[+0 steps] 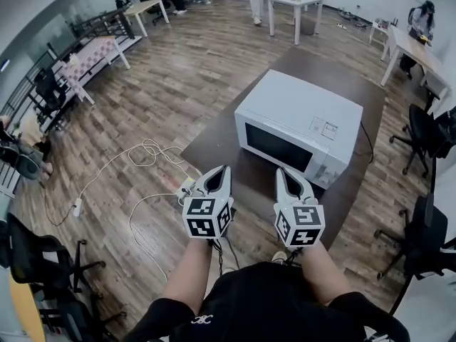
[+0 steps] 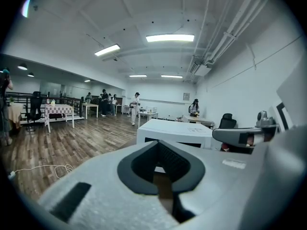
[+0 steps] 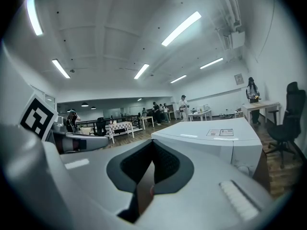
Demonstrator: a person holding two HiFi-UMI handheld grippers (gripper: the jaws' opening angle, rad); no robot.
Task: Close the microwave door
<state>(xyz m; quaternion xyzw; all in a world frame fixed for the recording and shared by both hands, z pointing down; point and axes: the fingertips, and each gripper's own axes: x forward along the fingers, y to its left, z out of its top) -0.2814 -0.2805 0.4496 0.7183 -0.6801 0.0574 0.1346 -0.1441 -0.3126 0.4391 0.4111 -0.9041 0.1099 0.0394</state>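
A white microwave (image 1: 303, 123) stands on a dark brown table (image 1: 242, 187), its dark-windowed door (image 1: 276, 147) lying flush with the front. Both grippers hover side by side over the table's near edge, pointing at the microwave and a short way from it. My left gripper (image 1: 218, 174) is shut with nothing in it, and so is my right gripper (image 1: 288, 177). In the left gripper view the shut jaws (image 2: 158, 145) aim at the microwave (image 2: 175, 131). In the right gripper view the shut jaws (image 3: 152, 143) point left of the microwave (image 3: 211, 138).
White cables and a power strip (image 1: 146, 155) lie on the wooden floor left of the table. Black office chairs (image 1: 420, 134) stand to the right, with more at the lower left (image 1: 39, 258). White tables (image 1: 292, 6) and several people are far back.
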